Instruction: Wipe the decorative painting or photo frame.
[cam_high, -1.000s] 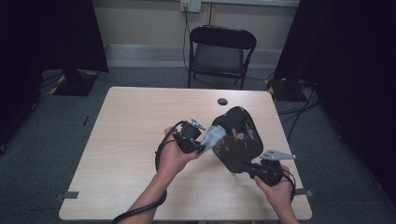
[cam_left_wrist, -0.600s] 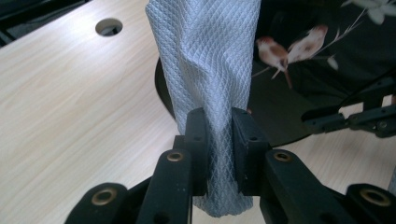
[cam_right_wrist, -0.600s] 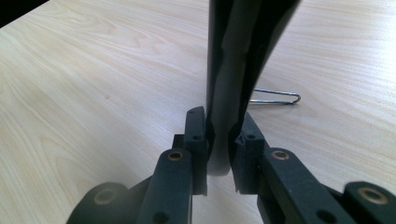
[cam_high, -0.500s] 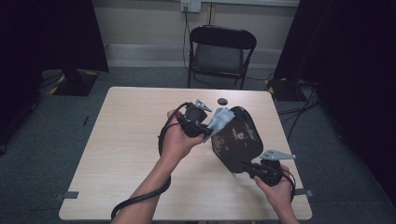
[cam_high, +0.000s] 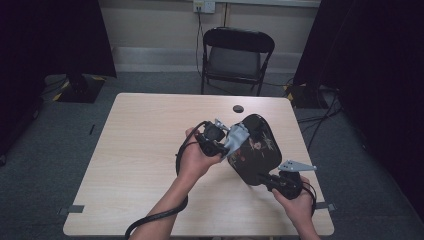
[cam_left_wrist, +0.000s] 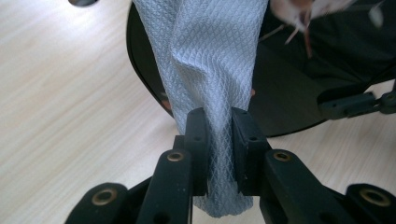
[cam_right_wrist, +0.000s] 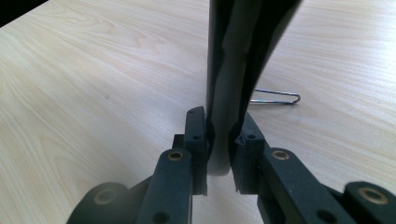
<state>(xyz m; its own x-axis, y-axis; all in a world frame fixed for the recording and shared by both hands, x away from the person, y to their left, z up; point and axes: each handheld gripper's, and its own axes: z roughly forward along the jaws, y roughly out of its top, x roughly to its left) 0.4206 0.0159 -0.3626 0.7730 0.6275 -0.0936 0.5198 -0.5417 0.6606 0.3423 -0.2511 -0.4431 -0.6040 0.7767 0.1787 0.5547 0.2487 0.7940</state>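
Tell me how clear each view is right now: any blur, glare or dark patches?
High view: dim, dark at both sides, with soft glare on the black tray. Left gripper view: sharp on the grey cloth, blurred at the top right. Right gripper view: bright wooden table, the tray's edge a dark silhouette, the nearest jaw parts soft.

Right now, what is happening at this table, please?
A person is wiping a black tray with a grey cloth. The right gripper is shut on the tray's rim and holds it tilted above the table. The left gripper is shut on the cloth, which lies against the tray's decorated face.
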